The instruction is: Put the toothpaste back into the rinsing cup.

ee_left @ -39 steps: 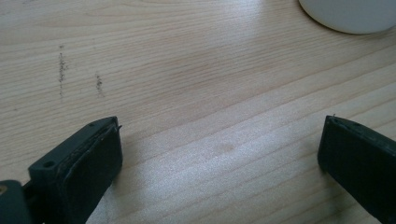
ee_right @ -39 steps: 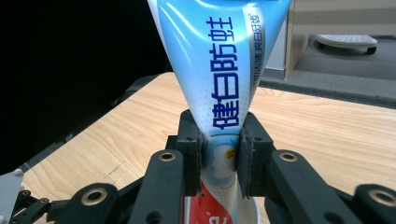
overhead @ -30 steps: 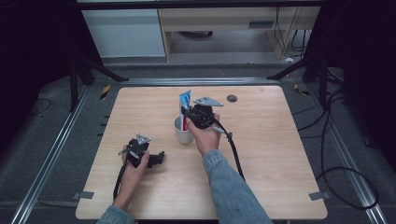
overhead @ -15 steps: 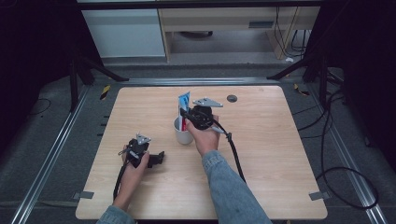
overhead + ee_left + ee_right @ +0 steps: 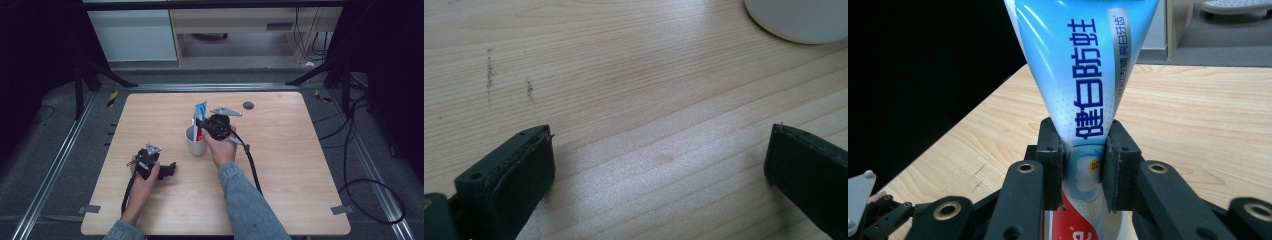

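Right gripper view showed the right claw (image 5: 1082, 162) clamping a blue-and-red toothpaste tube (image 5: 1083, 75) over the white ceramic mug (image 5: 196, 141); the left claw (image 5: 659, 175), at the mug's 7 o'clock, rested wide open and empty on the light wooden tabletop (image 5: 290, 165).

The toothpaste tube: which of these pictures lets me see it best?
The right gripper view. The tube is close up there, its blue lettering clear, pinched between the right gripper. The high view shows it small, standing in the white cup. The left gripper view shows the cup's edge and bare table.
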A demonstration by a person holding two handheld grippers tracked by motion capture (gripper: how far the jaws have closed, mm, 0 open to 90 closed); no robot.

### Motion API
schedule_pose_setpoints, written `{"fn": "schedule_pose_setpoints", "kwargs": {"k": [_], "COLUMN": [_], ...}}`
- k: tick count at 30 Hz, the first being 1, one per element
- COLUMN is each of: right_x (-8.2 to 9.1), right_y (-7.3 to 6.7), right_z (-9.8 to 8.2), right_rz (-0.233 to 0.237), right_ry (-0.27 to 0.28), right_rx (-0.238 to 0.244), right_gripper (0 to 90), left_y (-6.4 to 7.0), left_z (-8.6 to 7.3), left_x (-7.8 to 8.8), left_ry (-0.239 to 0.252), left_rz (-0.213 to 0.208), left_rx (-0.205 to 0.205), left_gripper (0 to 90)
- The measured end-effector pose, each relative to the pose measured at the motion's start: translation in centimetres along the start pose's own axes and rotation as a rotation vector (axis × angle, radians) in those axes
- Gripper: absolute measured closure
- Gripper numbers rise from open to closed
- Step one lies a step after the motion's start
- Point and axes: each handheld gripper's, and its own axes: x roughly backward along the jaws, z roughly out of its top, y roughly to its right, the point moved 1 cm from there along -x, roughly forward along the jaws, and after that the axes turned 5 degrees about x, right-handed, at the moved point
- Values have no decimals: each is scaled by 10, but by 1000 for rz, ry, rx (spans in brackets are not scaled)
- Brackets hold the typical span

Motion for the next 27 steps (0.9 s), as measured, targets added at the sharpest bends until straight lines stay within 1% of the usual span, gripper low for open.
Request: {"fn": "schedule_pose_setpoints", "kwargs": {"k": [12, 20, 24, 27], "right_x": [0, 0, 1, 1], "right_y": [4, 7, 8, 8], "right_z": [0, 0, 1, 1], "right_rz": [17, 22, 25, 28], "right_ry": [-4, -3, -3, -4], "right_rx": [-27, -31, -49, -40], "right_gripper": [727, 719, 715, 713], "left_y": [0, 0, 0, 0], "left_z": [0, 0, 0, 0], "left_x": [0, 0, 0, 0], "left_ry": [0, 0, 0, 0], "left_rz": [0, 0, 0, 0], "left_rx": [0, 0, -1, -1], "left_gripper": [0, 0, 0, 0]}}
